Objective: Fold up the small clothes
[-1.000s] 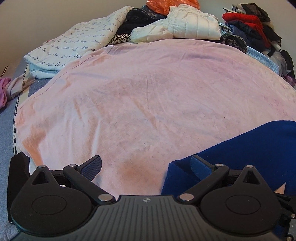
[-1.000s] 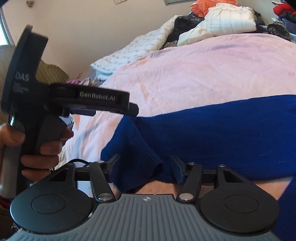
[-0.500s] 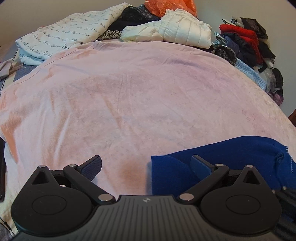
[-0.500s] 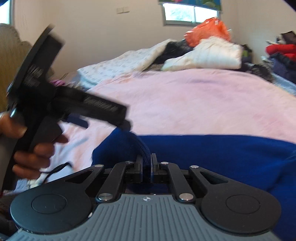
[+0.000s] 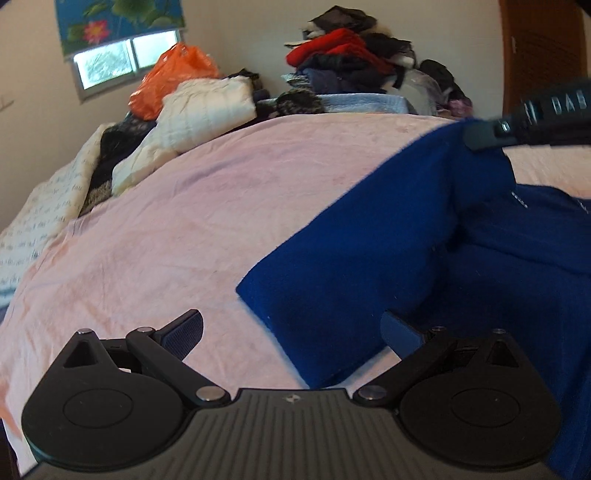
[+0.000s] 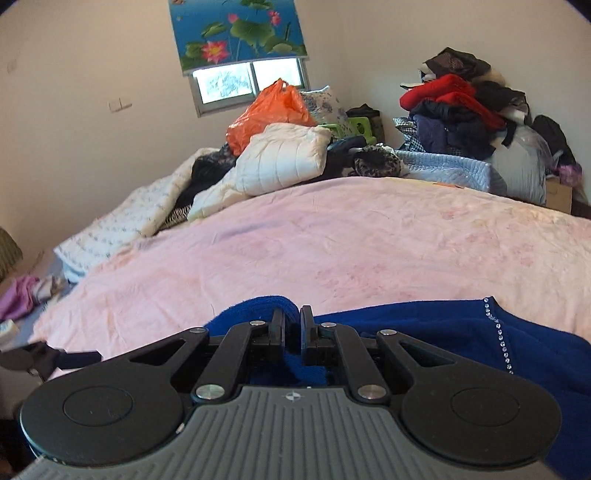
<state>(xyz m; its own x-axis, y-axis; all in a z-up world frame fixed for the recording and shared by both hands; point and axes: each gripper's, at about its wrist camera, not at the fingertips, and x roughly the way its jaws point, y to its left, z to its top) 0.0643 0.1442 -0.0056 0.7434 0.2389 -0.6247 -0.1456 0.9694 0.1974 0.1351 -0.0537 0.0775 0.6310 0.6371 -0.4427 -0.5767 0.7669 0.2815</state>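
Note:
A dark blue fleece garment lies on the pink bed cover, with one part lifted up to the right. My left gripper is open and empty, its jaws either side of the garment's near corner. My right gripper is shut on a fold of the blue garment and holds it raised. The right gripper also shows in the left wrist view, pinching the lifted cloth at the upper right. A line of small rhinestones runs along the garment's edge.
At the far side of the bed lie a white quilted jacket, an orange plastic bag, a script-print quilt and a tall pile of red and dark clothes. A window with a lotus-print blind is behind.
My right gripper shut on the blue garment's edge and lifted it up and to the right. The left gripper stayed open, and both views tilted up towards the far wall.

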